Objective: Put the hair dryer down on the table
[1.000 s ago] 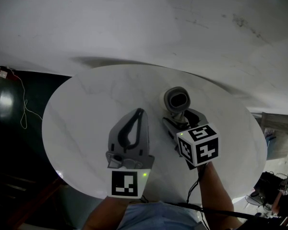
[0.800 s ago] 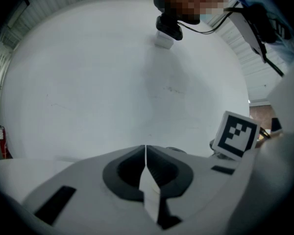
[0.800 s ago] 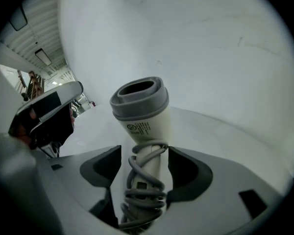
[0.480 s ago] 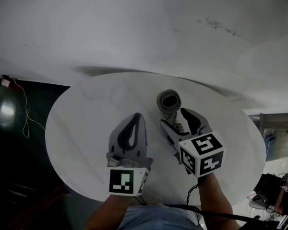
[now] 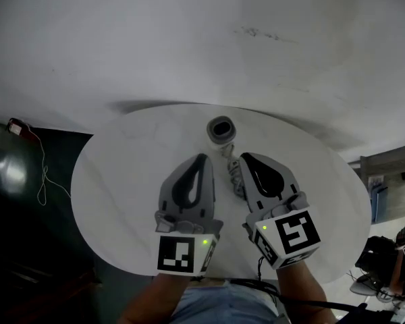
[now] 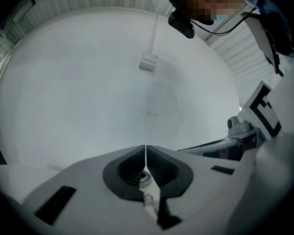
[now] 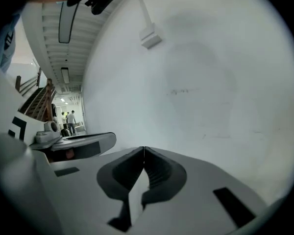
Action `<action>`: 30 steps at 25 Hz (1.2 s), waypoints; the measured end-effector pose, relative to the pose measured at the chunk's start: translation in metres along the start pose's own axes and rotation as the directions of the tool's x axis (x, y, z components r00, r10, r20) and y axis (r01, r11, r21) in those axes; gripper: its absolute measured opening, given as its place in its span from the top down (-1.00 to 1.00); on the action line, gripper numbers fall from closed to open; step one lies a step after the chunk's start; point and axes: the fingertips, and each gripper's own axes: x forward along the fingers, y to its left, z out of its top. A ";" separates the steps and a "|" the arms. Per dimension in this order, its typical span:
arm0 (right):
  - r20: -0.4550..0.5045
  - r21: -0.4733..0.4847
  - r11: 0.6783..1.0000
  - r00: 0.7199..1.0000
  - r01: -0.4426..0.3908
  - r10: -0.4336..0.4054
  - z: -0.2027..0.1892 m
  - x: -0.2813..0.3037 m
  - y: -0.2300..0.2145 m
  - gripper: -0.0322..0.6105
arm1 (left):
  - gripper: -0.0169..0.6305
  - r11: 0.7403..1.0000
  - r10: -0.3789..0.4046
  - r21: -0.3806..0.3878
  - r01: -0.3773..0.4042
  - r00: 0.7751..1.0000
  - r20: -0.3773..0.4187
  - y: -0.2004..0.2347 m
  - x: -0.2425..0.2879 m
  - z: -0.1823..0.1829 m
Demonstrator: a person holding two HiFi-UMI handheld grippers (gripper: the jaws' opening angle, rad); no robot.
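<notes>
Hair dryer [image 5: 221, 131] on table [image 5: 121, 181]

no legible text, brands, numbers or signs in any view

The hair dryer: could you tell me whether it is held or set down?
Set down: the hair dryer rests on the table; the right gripper, jaws just closed, holds nothing.

A round white marble bench [image 5: 115, 181] stands before a bare white wall [image 5: 189, 39]. At the left edge a thin white cable [image 5: 44, 167] trails over the dark floor [image 5: 27, 241]. The right gripper view shows a wall-mounted box [image 7: 150, 35] upper centre and a corridor [image 7: 71, 104] with ceiling lights [image 7: 64, 75] at left.
</notes>
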 end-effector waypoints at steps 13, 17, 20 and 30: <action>0.276 -0.075 0.996 0.961 0.040 -0.018 0.043 -0.118 0.058 0.87 | 0.90 0.997 -0.040 0.064 0.033 0.992 0.118 -0.066 -0.089 0.070; 0.306 -0.090 0.995 0.952 0.049 -0.020 0.050 -0.137 0.067 0.87 | 0.90 0.996 -0.052 0.083 0.041 0.989 0.136 -0.079 -0.105 0.080; 0.327 -0.103 0.993 0.945 0.056 -0.019 0.055 -0.151 0.073 0.87 | 0.90 0.994 -0.058 0.097 0.043 0.986 0.157 -0.086 -0.116 0.088; 0.361 -0.121 0.991 0.933 0.061 -0.013 0.061 -0.171 0.081 0.87 | 0.90 0.992 -0.063 0.120 0.041 0.981 0.183 -0.097 -0.134 0.097</action>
